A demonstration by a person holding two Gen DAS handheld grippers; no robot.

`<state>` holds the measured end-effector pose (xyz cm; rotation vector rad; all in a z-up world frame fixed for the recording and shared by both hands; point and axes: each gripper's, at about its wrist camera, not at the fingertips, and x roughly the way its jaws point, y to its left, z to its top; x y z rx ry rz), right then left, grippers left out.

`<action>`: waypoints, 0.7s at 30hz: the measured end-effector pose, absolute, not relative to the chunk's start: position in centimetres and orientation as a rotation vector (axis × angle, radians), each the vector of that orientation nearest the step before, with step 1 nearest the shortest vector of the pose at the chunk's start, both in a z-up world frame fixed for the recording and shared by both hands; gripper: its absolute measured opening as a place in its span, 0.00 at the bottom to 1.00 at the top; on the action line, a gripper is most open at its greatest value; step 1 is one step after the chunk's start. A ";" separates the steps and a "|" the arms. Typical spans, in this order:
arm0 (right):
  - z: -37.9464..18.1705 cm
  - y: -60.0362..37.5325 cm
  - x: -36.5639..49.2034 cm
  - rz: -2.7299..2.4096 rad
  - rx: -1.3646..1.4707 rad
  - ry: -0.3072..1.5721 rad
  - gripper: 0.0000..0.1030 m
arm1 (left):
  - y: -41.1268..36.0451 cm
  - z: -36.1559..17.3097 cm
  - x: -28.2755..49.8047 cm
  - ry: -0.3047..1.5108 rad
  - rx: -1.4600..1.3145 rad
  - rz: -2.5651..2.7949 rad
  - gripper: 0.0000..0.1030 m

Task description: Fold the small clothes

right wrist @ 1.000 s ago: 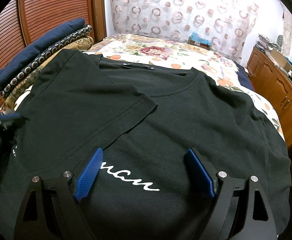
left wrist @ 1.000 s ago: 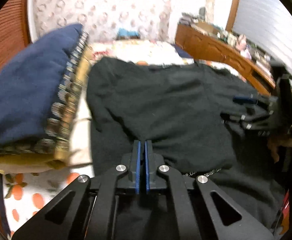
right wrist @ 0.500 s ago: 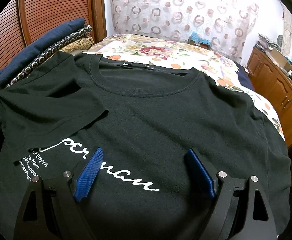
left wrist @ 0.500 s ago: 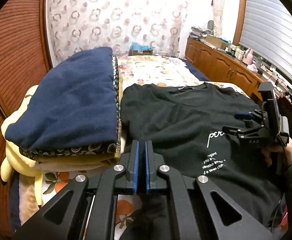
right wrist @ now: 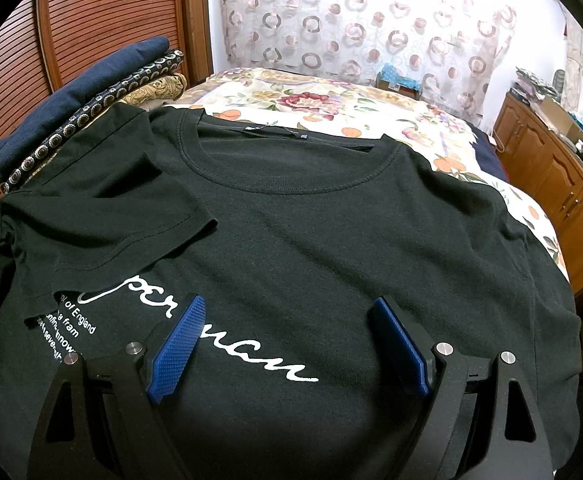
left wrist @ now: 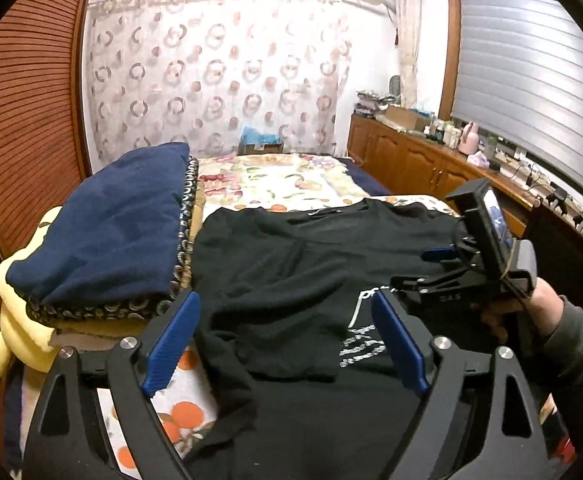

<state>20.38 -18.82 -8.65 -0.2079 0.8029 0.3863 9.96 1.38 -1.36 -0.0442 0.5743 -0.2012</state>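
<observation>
A black T-shirt (right wrist: 331, 232) with white lettering lies front up on the bed; it also shows in the left wrist view (left wrist: 299, 280). Its left sleeve (right wrist: 123, 224) is folded inward over the chest. My left gripper (left wrist: 287, 344) is open and empty, held above the shirt's left edge. My right gripper (right wrist: 287, 344) is open and empty, hovering over the lettering at the shirt's middle; it also shows in the left wrist view (left wrist: 423, 268), held by a hand.
A stack of folded blankets, navy on top (left wrist: 107, 228), sits left of the shirt against the wooden headboard (right wrist: 103, 20). The floral bedsheet (right wrist: 331, 100) extends beyond the collar. A wooden cabinet (left wrist: 419, 160) with clutter runs along the right wall.
My left gripper, shut on the shirt's left side, drew back and up, then opened and let go. The sleeve now lies folded over the chest. The right gripper stayed put.
</observation>
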 end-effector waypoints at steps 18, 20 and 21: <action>-6.3 -21.9 18.2 0.343 -0.154 0.692 0.82 | -1.8 -2.8 8.5 0.577 -0.042 -0.267 0.85; -5.4 -23.9 17.0 0.332 -0.131 0.662 0.82 | -2.4 -3.2 8.5 0.590 -0.032 -0.273 0.85; -5.0 -25.2 16.4 0.328 -0.115 0.652 0.81 | -2.8 -3.4 8.5 0.597 -0.024 -0.278 0.85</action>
